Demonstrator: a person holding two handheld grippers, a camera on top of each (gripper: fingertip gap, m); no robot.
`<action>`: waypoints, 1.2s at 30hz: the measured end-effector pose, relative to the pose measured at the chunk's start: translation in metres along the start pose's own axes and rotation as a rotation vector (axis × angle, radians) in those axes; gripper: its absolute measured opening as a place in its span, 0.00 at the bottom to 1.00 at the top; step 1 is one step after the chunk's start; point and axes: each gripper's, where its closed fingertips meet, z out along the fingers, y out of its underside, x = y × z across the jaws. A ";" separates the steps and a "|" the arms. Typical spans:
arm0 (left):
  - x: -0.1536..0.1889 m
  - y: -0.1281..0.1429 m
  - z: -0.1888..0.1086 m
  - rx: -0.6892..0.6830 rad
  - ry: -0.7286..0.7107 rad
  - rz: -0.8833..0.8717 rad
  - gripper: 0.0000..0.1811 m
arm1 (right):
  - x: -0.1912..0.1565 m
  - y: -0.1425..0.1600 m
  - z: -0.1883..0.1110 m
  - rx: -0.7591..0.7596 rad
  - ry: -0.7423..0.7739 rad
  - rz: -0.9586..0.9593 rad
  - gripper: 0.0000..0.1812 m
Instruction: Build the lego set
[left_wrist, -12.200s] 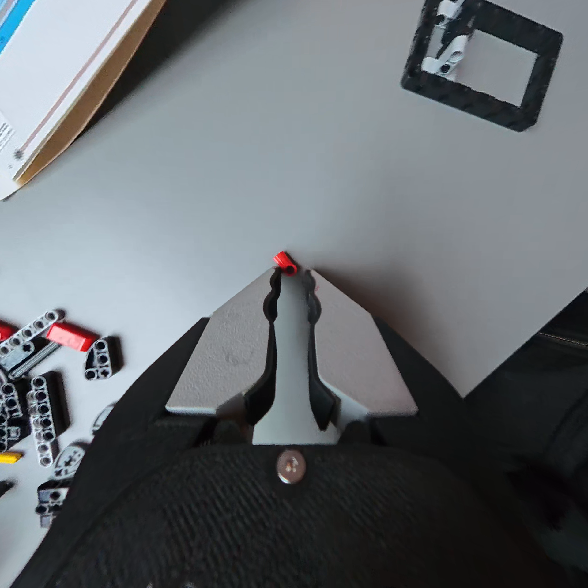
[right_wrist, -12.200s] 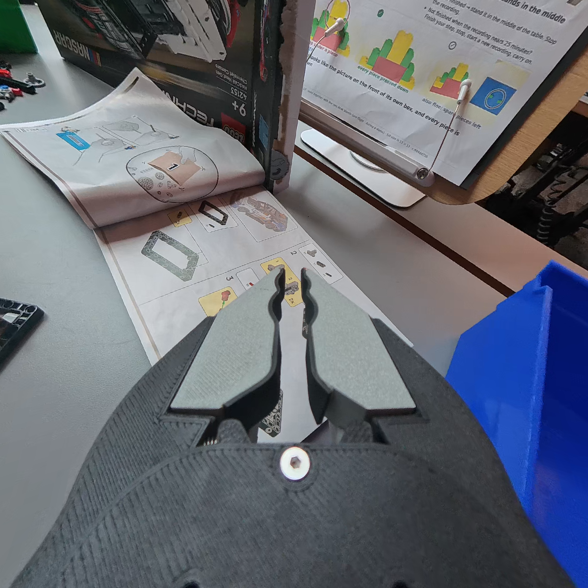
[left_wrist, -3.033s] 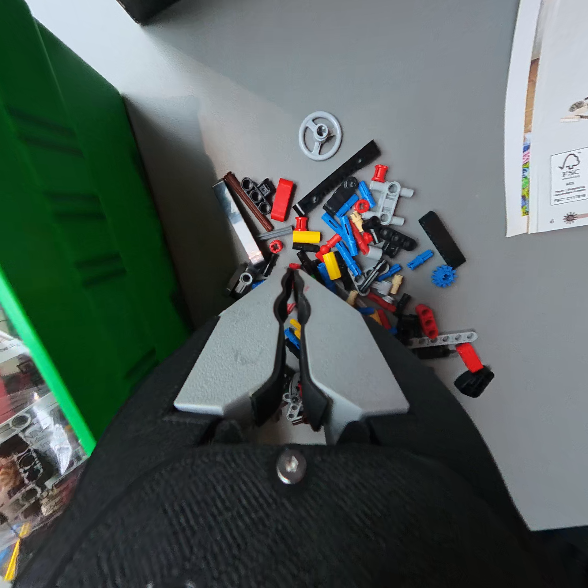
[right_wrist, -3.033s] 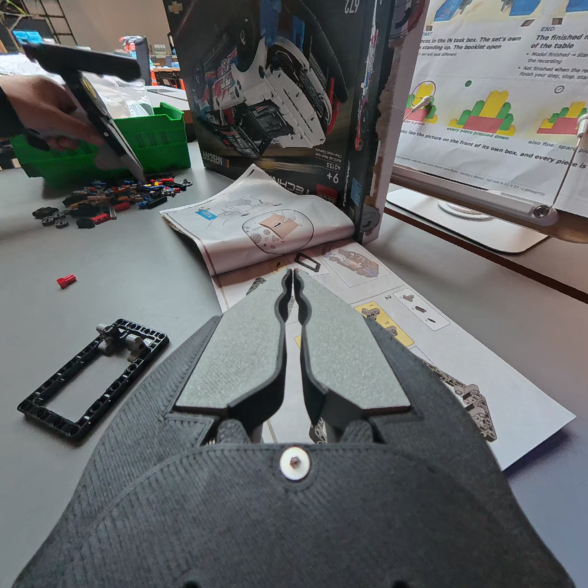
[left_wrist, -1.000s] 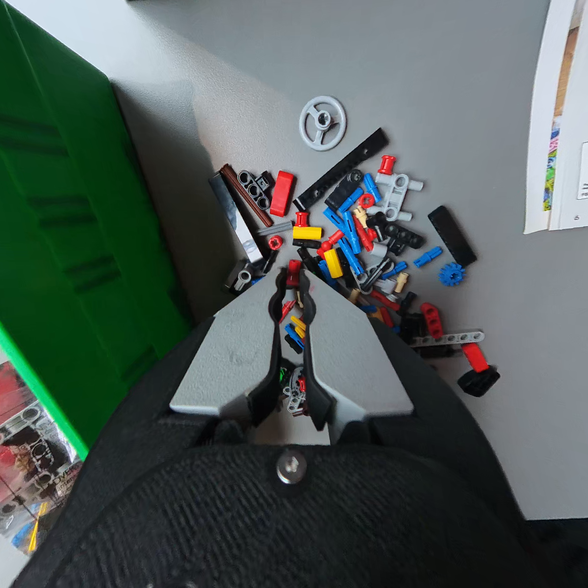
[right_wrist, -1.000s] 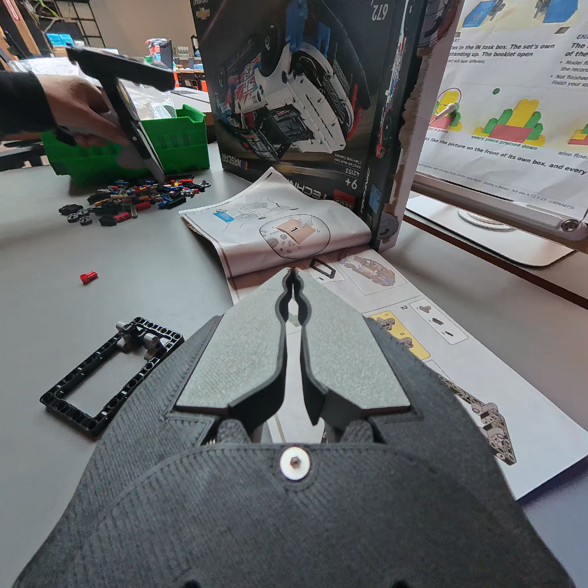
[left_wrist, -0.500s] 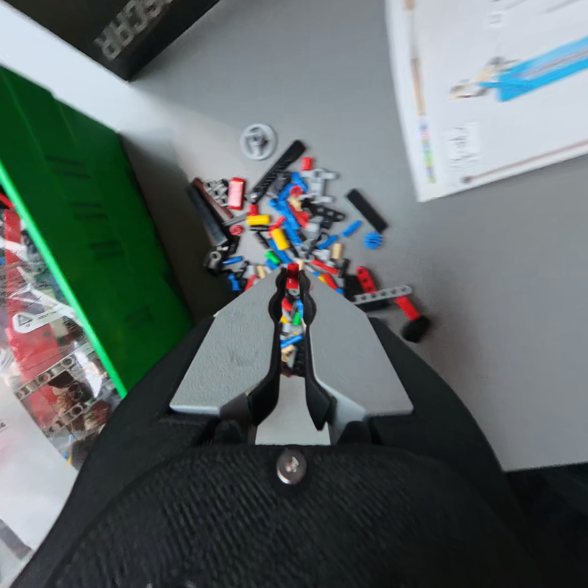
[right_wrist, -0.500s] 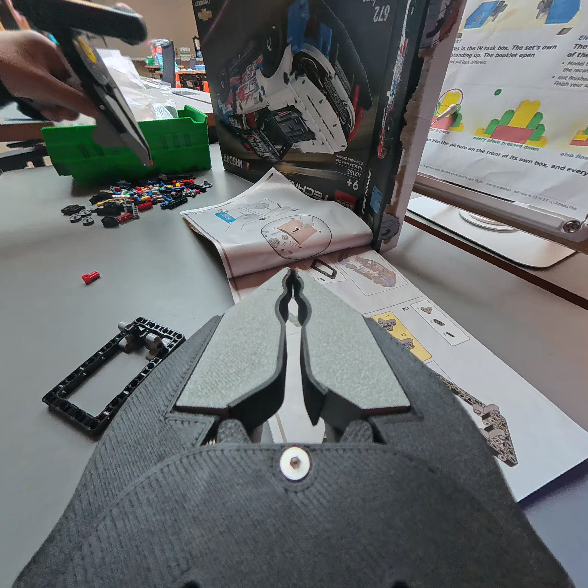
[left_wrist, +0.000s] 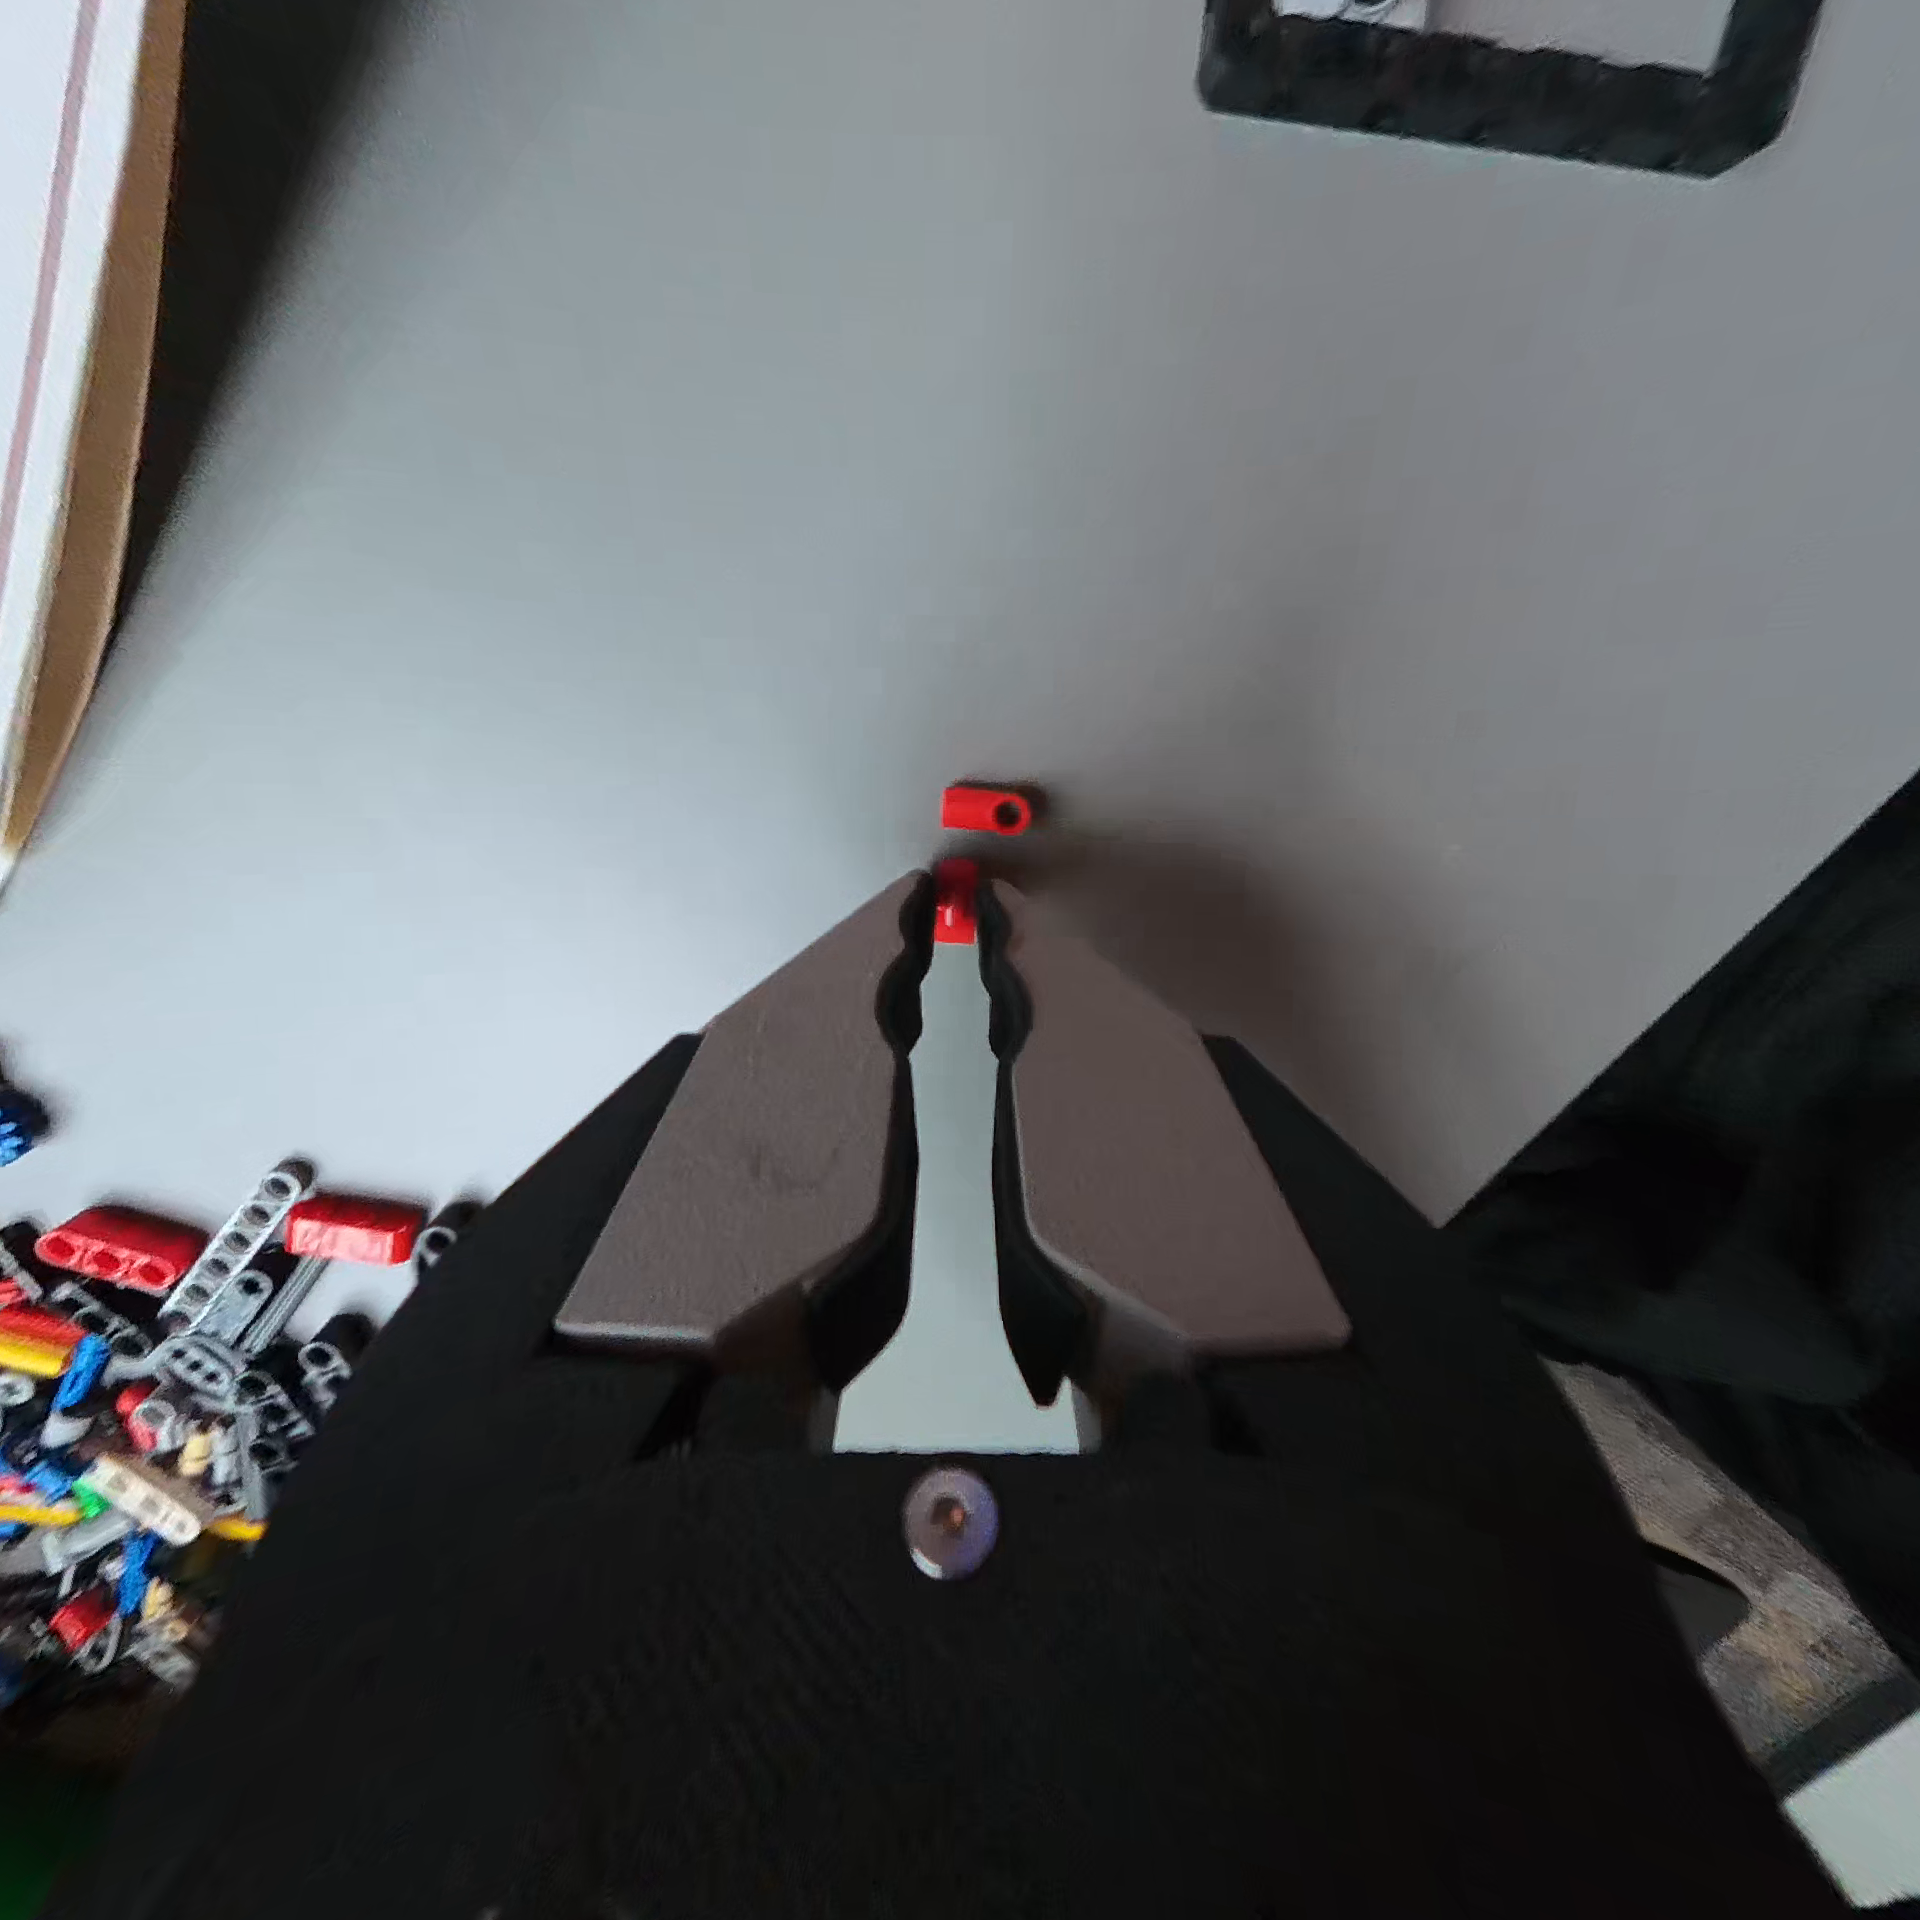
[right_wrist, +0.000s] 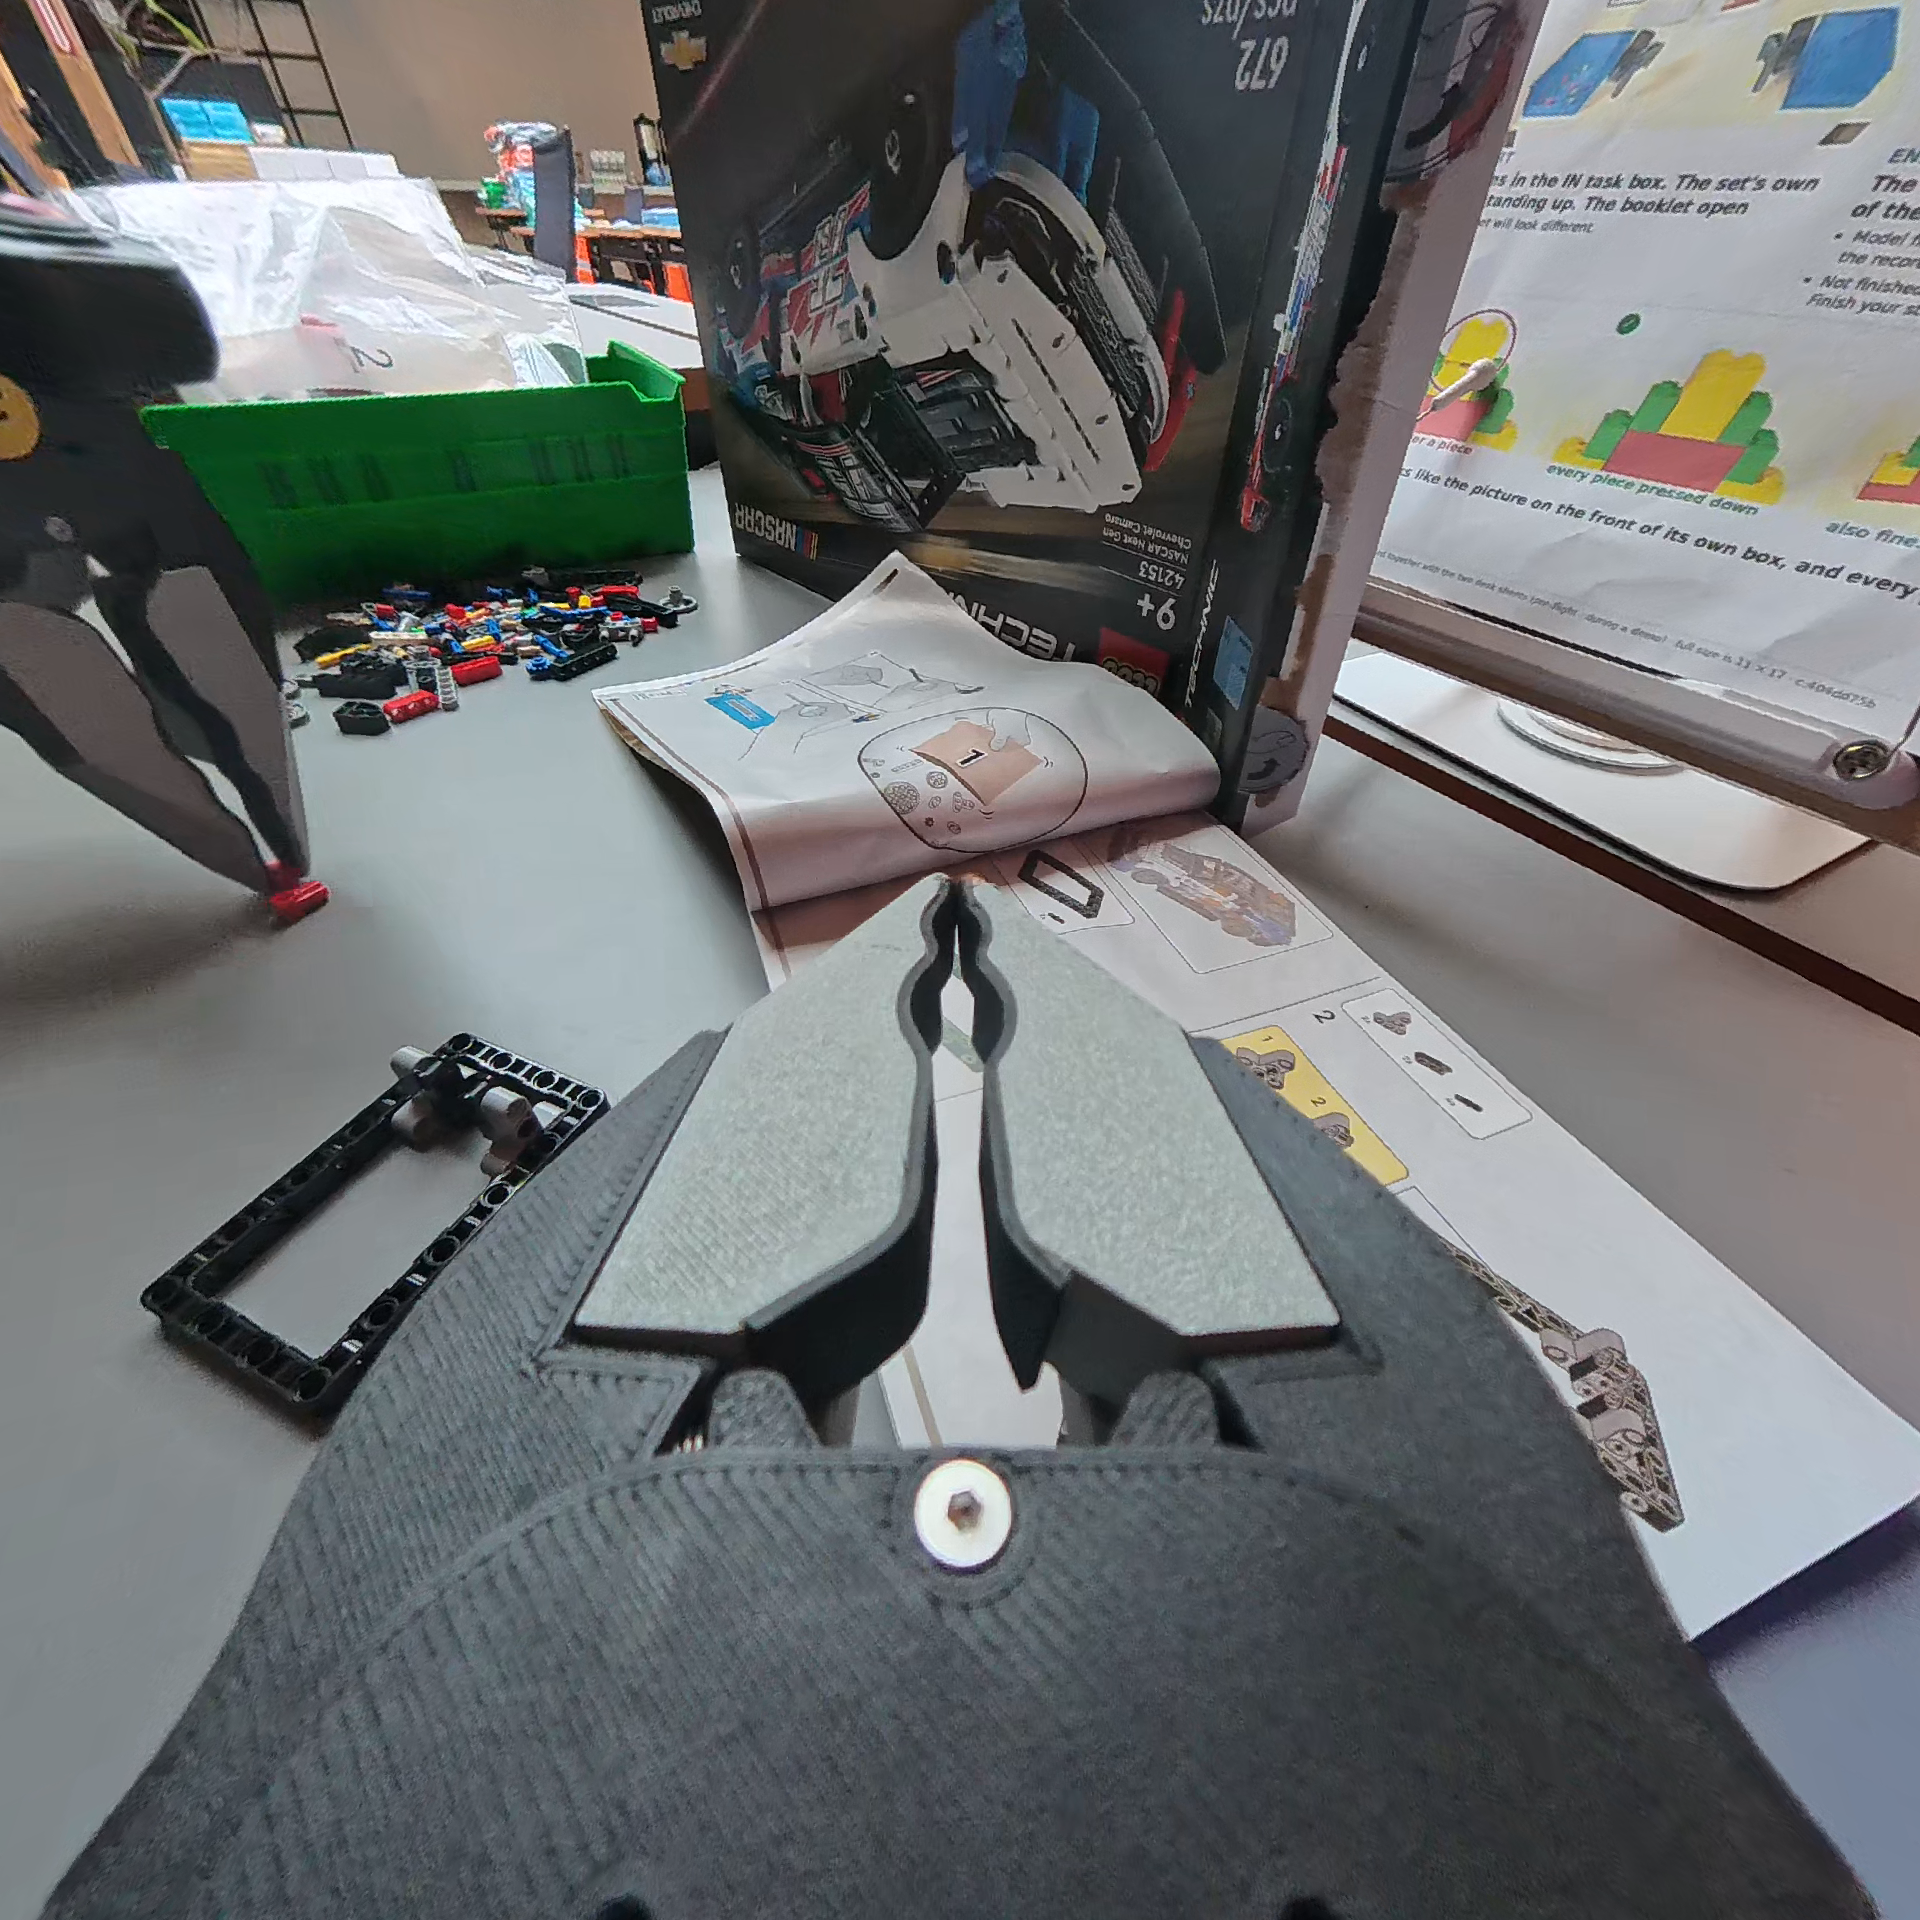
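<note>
Progress check: build is at its very start. Black frame lies flat on the grey worktop, with only a couple of small grey connectors fitted across one short end; nothing else is attached to it. Open instruction booklet shows early numbered steps and rests against the upright set box.

Left hand-held gripper is clamped on a small red pin, tips low over the worktop. Second small red piece lies on the surface just beyond the tips; whether the two touch cannot be told. Both are apart from the frame, whose near edge shows at the top of the left wrist view.

Right hand-held gripper hangs over the booklet with its tips drawn together on nothing.

Loose parts pile sits beside the green bin, largely unused.

Judgement: two red pieces gathered near the frame, not yet mounted. Almost all of the set remains to be built.
</note>
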 end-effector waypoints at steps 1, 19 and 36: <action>0.001 0.000 0.001 -0.006 0.009 -0.010 0.03 | 0.000 0.000 0.000 0.001 0.000 0.001 0.00; 0.010 0.003 0.001 0.064 0.068 0.018 0.02 | 0.003 0.000 0.000 -0.002 0.007 0.002 0.00; -0.049 -0.005 -0.030 0.593 -0.277 -0.143 0.10 | 0.051 -0.032 -0.042 0.125 0.163 0.005 0.00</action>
